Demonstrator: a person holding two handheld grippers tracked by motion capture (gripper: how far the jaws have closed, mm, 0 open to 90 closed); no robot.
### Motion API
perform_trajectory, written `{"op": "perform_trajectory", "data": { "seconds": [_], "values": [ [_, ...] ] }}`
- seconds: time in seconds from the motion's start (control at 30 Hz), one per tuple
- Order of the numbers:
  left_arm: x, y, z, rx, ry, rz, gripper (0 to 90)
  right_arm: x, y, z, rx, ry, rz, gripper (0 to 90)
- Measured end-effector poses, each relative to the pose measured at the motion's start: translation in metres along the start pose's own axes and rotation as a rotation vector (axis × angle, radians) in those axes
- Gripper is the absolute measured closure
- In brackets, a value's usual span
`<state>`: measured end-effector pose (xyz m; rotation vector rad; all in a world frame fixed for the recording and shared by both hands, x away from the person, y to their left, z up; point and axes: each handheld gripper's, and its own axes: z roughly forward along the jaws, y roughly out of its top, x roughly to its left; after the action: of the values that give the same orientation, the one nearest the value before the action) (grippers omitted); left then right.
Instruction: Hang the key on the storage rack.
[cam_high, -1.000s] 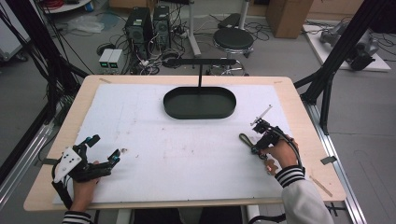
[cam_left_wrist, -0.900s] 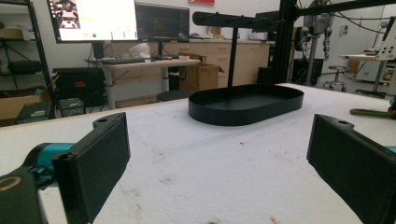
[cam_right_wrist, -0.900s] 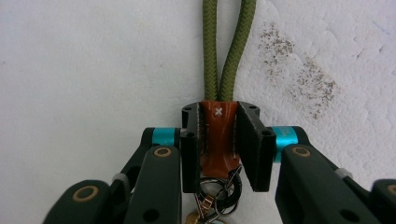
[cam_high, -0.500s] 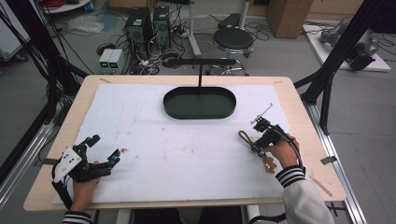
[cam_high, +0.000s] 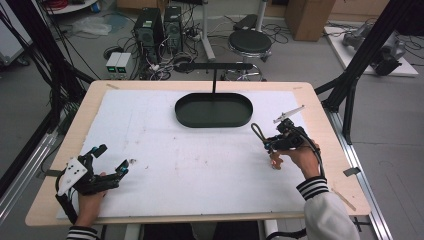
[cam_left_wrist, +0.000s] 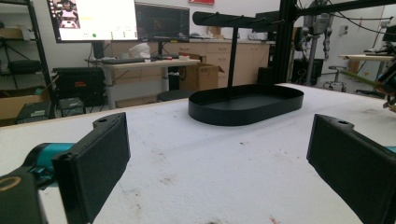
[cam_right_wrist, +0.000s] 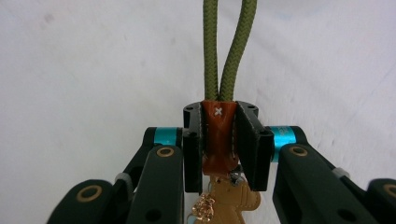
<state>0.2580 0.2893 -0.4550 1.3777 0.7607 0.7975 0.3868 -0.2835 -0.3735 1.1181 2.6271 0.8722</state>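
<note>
Olive cord loop (cam_right_wrist: 228, 51), one, with one brown leather tab (cam_right_wrist: 217, 135) clenched between the right tool's (cam_right_wrist: 219, 140) jaws, hangs just above the white bench (cam_high: 200, 175) near its right side. One black oval tray (cam_high: 214, 110) sits ahead. Left tool (cam_left_wrist: 219, 163) rests released, its jaws wide apart.

No legible text (monitor (cam_left_wrist: 93, 19) writing too small)

Two black handheld grippers, striped cuffs
Left gripper (cam_high: 110, 161) carries a white plate; right gripper (cam_right_wrist: 219, 140) shows teal collars, brass-ringed screws; black-and-white sleeves.
</note>
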Motion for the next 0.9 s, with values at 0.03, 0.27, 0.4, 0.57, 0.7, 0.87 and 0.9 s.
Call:
{"op": "perform_trajectory", "data": {
  "seconds": [0.03,0.27,0.4,0.57,0.7,0.87,0.9],
  "values": [
    [0.0,0.0,0.0,0.0,-0.001,0.0,6.5,0.001,0.001,-0.002,-0.016,0.0,0.01,73.2],
    [0.0,0.0,0.0,0.0,-0.001,-0.001,6.5,-0.001,0.003,-0.012,-0.167,-0.029,0.002,73.2],
    [0.0,0.0,0.0,0.002,-0.001,0.001,6.5,-0.001,0.004,-0.018,-0.258,-0.045,0.01,73.2],
    [0.0,0.0,0.0,0.001,-0.001,0.0,6.5,0.0,0.007,-0.023,-0.332,-0.074,0.006,73.1],
    [0.0,0.0,0.0,0.002,-0.001,0.0,6.5,0.003,0.014,-0.029,-0.401,-0.103,-0.007,73.1],
    [0.0,0.0,0.0,0.002,-0.001,-0.001,6.5,0.006,0.022,-0.033,-0.463,-0.129,-0.017,73.1],
    [0.0,0.0,0.0,0.002,-0.001,0.0,6.5,0.006,0.025,-0.033,-0.468,-0.138,-0.019,73.1]
  ]
}}
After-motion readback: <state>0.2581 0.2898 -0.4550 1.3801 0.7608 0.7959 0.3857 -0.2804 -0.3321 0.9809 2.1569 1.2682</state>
